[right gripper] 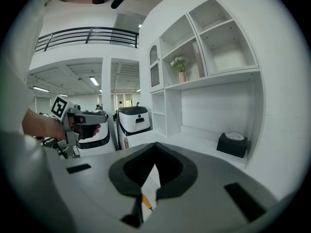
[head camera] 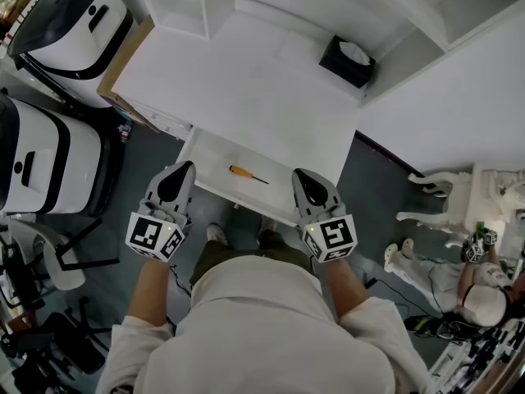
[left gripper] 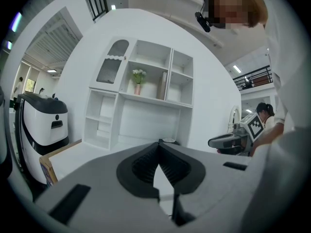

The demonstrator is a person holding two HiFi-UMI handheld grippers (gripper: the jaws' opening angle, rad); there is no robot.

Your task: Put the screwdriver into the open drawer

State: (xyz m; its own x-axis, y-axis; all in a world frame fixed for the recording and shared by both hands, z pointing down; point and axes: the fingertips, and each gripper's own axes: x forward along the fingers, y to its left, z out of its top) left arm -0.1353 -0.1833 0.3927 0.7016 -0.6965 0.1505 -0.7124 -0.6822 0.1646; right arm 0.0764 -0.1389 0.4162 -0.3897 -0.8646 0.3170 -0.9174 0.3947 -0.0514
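Note:
The screwdriver (head camera: 245,173), with a yellow handle and a dark shaft, lies flat inside the open white drawer (head camera: 209,150) under the desk's front edge. Its handle also shows below the jaws in the right gripper view (right gripper: 145,201). My left gripper (head camera: 184,169) hangs over the drawer's left front corner, shut and empty, its pads meeting at the tip (left gripper: 159,142). My right gripper (head camera: 300,176) hangs at the drawer's right front, also shut with nothing between its pads (right gripper: 155,144). Each gripper shows in the other's view: the right gripper (left gripper: 233,141) and the left gripper (right gripper: 80,123).
The white desk (head camera: 246,80) carries a black tissue box (head camera: 348,60) at its back right, under a white shelf unit (left gripper: 141,96). Two white and black machines (head camera: 70,23) (head camera: 41,162) stand to the left. A white chair (head camera: 459,195) and a person (head camera: 484,298) are at the right.

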